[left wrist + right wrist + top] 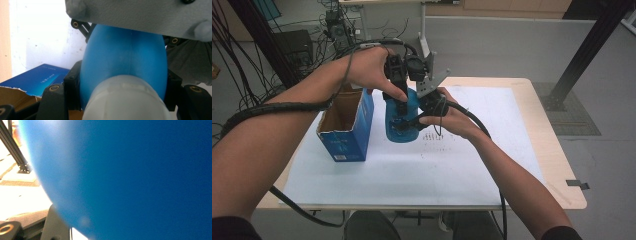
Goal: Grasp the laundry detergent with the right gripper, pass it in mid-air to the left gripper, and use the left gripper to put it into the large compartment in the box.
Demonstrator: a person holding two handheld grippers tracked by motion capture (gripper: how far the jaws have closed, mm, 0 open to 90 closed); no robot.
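I hold the blue bottle (pixel 401 117) up over the table (pixel 522 145), beside the open blue box (pixel 346 125), with my left gripper (pixel 396 75) clamped at its white cap (pixel 125 100) and my right gripper (pixel 424 100) pressed close, its grip unclear, so I should move slowly.

Dark sleeves (pixel 229 227) end near the shoulders. Both grippers are black with brass screws (pixel 54 87); a grey plate (pixel 430 80) tops one; black cables (pixel 287 106) trail.

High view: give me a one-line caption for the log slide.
Both grippers, left and right, hold a blue bottle above the paper-covered table, beside an open blue box.
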